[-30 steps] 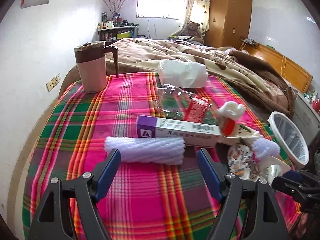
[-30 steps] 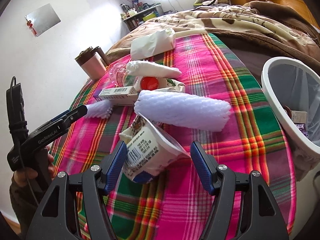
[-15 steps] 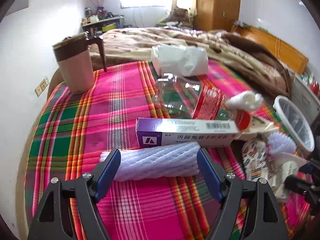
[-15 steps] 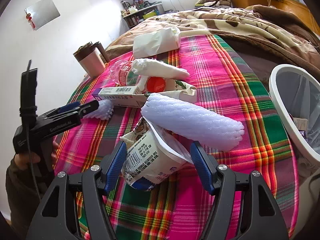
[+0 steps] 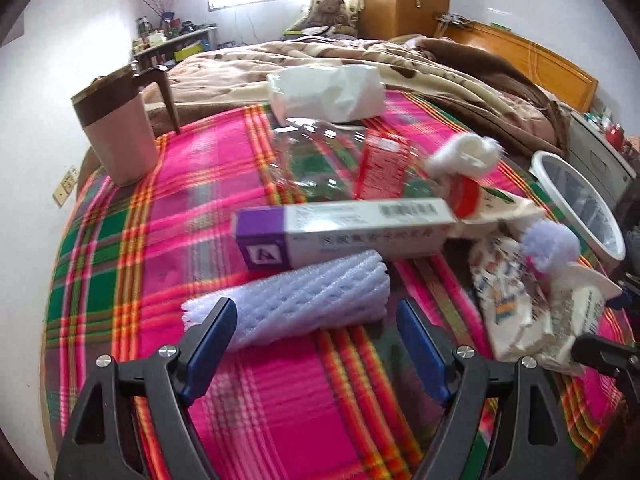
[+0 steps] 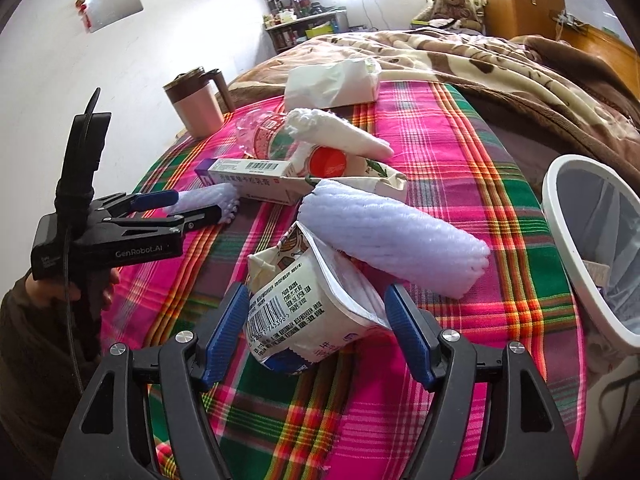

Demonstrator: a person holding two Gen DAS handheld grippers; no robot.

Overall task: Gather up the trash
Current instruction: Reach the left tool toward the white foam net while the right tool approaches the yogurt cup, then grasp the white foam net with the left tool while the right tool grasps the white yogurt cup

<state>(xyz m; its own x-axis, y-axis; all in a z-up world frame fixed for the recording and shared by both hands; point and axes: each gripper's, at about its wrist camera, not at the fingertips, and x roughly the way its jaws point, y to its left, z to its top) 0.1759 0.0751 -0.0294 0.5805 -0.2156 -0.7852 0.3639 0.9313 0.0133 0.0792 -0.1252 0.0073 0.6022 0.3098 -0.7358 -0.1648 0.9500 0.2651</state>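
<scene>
**Student:** Trash, where does it lie?

**Instructor:** Scattered on the plaid cloth point(image 5: 132, 240) over the bench. A yogurt cup point(image 6: 304, 312) lies on its side between the fingers point(image 6: 228, 320) of the right gripper point(image 6: 316, 332), its peeled lid toward the far side. The fingers have just been opening and stand wide; the left one looks to be just against the cup's wall, the right one apart from it.

**Student:** And the left gripper?

**Instructor:** The left gripper point(image 5: 316, 340) stands over a lavender foam net sleeve point(image 5: 296, 304). Its fingers have also just been opening; they are wide and flank the sleeve without pressing it.

**Student:** What lies beyond?

**Instructor:** Just behind that sleeve, a purple-and-white carton point(image 5: 344, 232); behind it a crushed clear bottle point(image 5: 320, 156) with a red label, a white foam sleeve point(image 6: 340, 136), and a white tissue pack point(image 5: 328, 92). A second lavender sleeve point(image 6: 392, 236) rests against the cup. A pink mug point(image 5: 120, 136) stands upright at the far left; a white bin point(image 6: 580, 240) sits at the bench's right edge, a bed point(image 5: 400, 56) behind.
</scene>
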